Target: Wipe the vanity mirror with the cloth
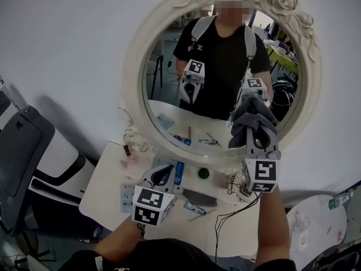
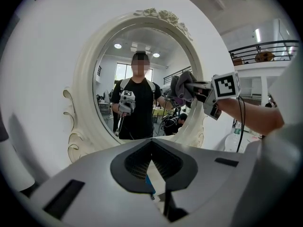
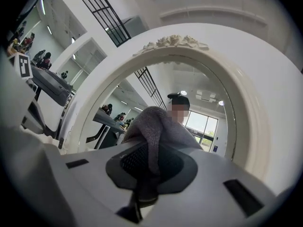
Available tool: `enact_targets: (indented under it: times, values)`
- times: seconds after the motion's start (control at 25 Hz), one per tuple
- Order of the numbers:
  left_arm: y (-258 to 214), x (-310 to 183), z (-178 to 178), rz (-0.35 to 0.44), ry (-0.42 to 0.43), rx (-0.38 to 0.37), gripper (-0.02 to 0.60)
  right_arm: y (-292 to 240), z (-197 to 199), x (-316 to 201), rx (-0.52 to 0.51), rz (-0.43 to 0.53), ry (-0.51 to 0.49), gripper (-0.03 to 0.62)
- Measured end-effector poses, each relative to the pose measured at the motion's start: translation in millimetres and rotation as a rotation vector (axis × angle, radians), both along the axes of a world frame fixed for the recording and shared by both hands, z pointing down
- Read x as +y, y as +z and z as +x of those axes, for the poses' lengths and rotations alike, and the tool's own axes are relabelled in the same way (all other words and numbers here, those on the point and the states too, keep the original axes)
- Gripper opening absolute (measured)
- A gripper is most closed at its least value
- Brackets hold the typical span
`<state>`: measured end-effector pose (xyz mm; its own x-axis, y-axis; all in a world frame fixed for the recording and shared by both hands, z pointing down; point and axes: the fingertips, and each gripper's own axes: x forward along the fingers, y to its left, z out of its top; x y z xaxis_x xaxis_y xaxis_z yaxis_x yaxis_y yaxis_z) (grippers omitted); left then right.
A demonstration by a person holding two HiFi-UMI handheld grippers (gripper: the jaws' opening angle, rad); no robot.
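Now the right gripper (image 1: 258, 134) has its jaws pressed tight on the grey cloth (image 1: 251, 116), which bunches out ahead of them at the vanity mirror (image 1: 169, 89) glass. The left gripper (image 1: 159, 176) has its jaws together with nothing between them, and the mirror stands well ahead.

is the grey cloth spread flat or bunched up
Bunched up: the grey cloth droops in folds, pinched in the right gripper.

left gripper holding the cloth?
No, the cloth is pinched in the right gripper, while the left gripper has nothing between its jaws.
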<state>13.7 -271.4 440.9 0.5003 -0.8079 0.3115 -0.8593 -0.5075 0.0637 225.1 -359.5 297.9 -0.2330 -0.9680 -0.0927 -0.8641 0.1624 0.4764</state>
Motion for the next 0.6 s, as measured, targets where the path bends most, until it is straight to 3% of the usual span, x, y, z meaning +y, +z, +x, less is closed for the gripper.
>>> enact_targets:
  times: [0.28,0.6]
  values:
    - [0,-1,-1,0.0,-0.013,-0.011,0.0,62,0,-2,-0.013,-0.111,0.012,0.041]
    - [-3,2,4,0.01,-0.006,-0.025,0.0,152,0,-3,0.063,-0.253,0.063,0.041]
